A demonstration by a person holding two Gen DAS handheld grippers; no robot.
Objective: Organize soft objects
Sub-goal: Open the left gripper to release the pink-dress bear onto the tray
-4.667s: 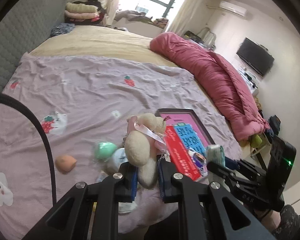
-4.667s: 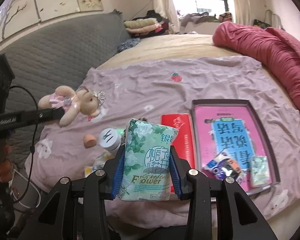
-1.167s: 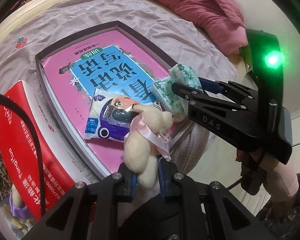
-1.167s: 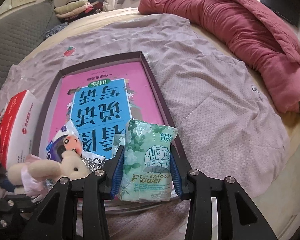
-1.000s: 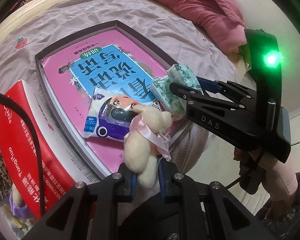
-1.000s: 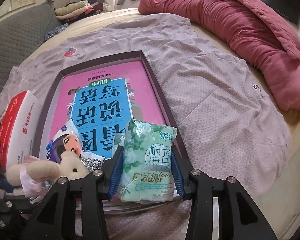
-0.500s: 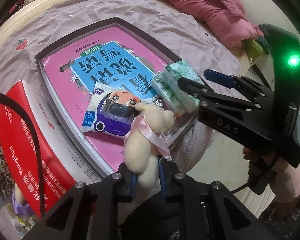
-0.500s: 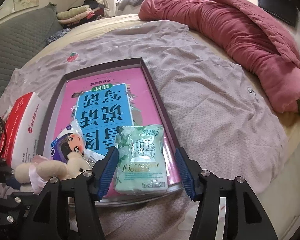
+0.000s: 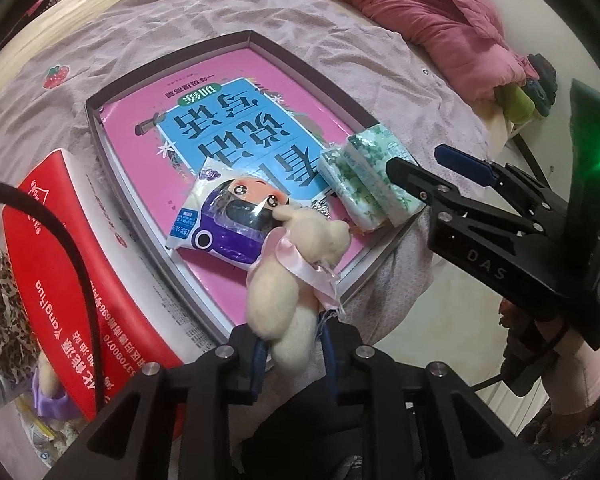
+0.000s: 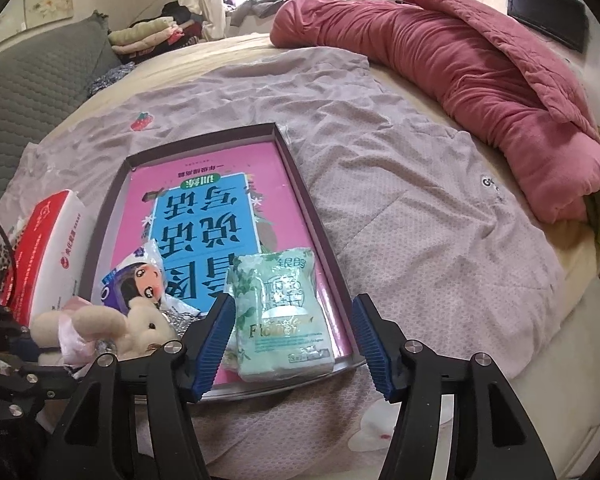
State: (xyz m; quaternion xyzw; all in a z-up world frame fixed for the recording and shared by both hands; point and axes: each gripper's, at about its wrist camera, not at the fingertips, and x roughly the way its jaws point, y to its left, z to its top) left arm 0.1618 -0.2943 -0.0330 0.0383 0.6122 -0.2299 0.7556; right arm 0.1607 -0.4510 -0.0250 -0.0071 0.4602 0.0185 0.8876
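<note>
We see a shallow tray [image 10: 332, 258] on a mauve sheet [image 10: 420, 208] on the bed, its floor covered by a pink and blue book [image 10: 204, 216] with large Chinese characters, upside down to us. In the tray's near corner lies a green tissue pack [image 10: 282, 312]; part of the word "Flower" shows on it, with Chinese characters above. The right gripper [image 10: 294, 334] hangs over it with both blue pads clear of the pack, jaws spread wide and opening; the pack sits between them, let go. "DAS" is stamped on that gripper's side in the left wrist view.

The left gripper [image 9: 292, 354] has a cream plush bunny [image 9: 290, 280] with a pink ribbon between its pads by the lower body. Its jaws are opening, yet the pads are on the plush. The bunny's head rests over the tray's near edge, touching a purple and white packet [image 9: 220, 220] printed with a cartoon face.

Left of the tray lies a red and white box [image 9: 52, 248] with "yanghua" and a string of digits along its side. A rose quilt [image 10: 460, 56] lies along the far side of the bed.
</note>
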